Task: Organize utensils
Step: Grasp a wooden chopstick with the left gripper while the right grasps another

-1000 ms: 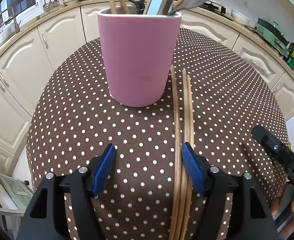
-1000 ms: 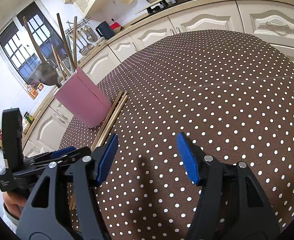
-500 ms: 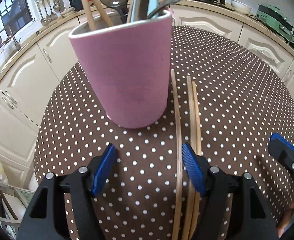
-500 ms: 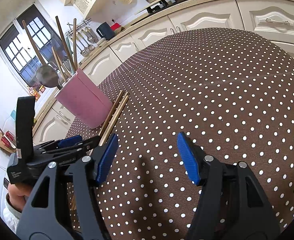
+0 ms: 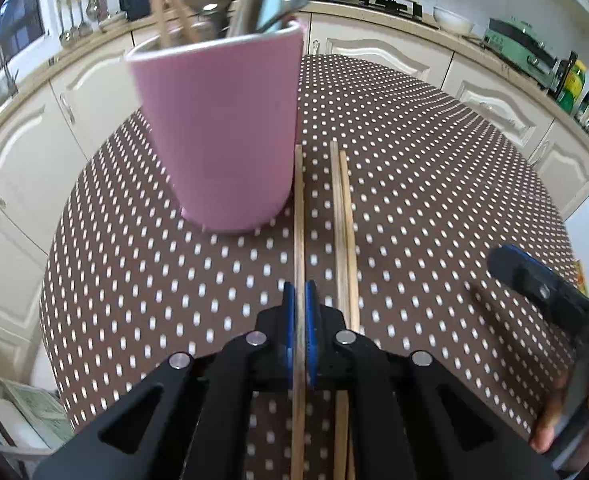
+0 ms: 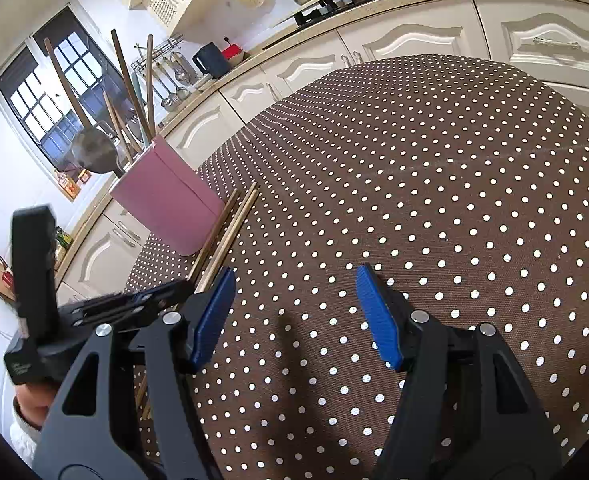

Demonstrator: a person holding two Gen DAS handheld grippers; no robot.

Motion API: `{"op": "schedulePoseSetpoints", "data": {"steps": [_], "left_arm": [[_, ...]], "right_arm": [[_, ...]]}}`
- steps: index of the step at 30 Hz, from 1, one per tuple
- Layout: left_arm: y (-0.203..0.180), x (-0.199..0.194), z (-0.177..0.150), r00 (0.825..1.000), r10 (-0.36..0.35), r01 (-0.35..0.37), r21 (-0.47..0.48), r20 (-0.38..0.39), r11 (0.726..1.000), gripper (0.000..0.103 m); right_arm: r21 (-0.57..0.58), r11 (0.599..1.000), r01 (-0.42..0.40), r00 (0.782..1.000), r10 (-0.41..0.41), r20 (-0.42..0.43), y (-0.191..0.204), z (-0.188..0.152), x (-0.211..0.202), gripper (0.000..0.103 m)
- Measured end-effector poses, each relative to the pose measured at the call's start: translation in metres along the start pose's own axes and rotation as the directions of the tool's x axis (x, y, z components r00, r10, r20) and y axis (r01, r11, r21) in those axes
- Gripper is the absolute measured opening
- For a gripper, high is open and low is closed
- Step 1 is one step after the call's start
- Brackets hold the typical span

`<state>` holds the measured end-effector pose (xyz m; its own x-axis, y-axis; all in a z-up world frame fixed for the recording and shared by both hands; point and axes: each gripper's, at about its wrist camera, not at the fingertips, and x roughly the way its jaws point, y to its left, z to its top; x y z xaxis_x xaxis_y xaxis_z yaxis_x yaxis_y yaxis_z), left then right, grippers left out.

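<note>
A pink cup (image 5: 222, 132) (image 6: 166, 208) stands on the brown dotted tablecloth (image 5: 434, 184), holding a ladle, wooden sticks and other utensils. Three wooden chopsticks lie on the cloth to its right. My left gripper (image 5: 299, 304) is shut on the leftmost chopstick (image 5: 299, 216), its blue pads pressing the stick on both sides. The other two chopsticks (image 5: 344, 220) (image 6: 234, 224) lie together just right of it. My right gripper (image 6: 294, 312) hangs open over bare cloth with nothing between its fingers; it also shows at the right edge of the left wrist view (image 5: 542, 292).
The round table (image 6: 454, 160) is ringed by cream kitchen cabinets (image 6: 414, 36) and a counter with a hob, pot and bottles. The table's rim drops off close on the left (image 5: 54, 264). A hand (image 5: 566, 420) holds the right gripper's handle.
My left gripper has shifted right over the leftmost chopstick and its jaws have snapped shut on it. The right gripper has stayed open and still.
</note>
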<state>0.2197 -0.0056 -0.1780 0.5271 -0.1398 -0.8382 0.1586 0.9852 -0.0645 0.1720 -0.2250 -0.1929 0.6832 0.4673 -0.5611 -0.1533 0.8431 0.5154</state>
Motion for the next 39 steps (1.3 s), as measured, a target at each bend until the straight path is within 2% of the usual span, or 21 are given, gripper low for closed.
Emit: {"op": "schedulePoseSetpoints", "data": {"steps": [7,12,15,23,25,34,37,39], "left_arm": [[0.012,-0.026,-0.042,0.999,-0.044,0.045,-0.039,0.022,0.998,0.005],[0.024,-0.044,-0.071,0.996,-0.082,0.083,-0.075,0.020,0.994,0.005],[0.034,-0.051,-0.083,0.996,-0.089,0.090,-0.116,0.015,0.989,0.005],[0.060,-0.045,-0.075,0.996,-0.083,0.085,-0.182,0.019,0.980,0.005],[0.065,-0.041,-0.072,0.995,-0.103,0.104,-0.204,0.014,0.974,0.005],[0.063,-0.036,-0.060,0.995,-0.097,0.095,-0.217,0.003,0.972,0.006],[0.068,-0.039,-0.064,0.994,-0.105,0.100,-0.234,-0.007,0.967,0.006],[0.068,-0.040,-0.064,0.994,-0.105,0.098,-0.237,-0.015,0.966,0.006]], "right_arm": [[-0.060,0.996,0.067,0.998,-0.068,-0.012,0.015,-0.001,0.008,0.062],[-0.151,0.975,0.161,0.985,-0.168,-0.034,0.037,-0.003,0.019,0.064],[-0.176,0.973,0.151,0.984,-0.165,-0.065,0.053,-0.003,0.028,0.064],[-0.304,0.938,0.166,0.967,-0.215,-0.134,0.105,-0.006,0.071,0.064],[-0.333,0.923,0.194,0.958,-0.251,-0.137,0.113,-0.008,0.080,0.064],[-0.436,0.861,0.260,0.926,-0.350,-0.138,0.134,-0.007,0.093,0.064],[-0.441,0.855,0.272,0.917,-0.370,-0.150,0.129,-0.005,0.089,0.064],[-0.427,0.865,0.264,0.918,-0.361,-0.164,0.125,0.000,0.089,0.064]]}}
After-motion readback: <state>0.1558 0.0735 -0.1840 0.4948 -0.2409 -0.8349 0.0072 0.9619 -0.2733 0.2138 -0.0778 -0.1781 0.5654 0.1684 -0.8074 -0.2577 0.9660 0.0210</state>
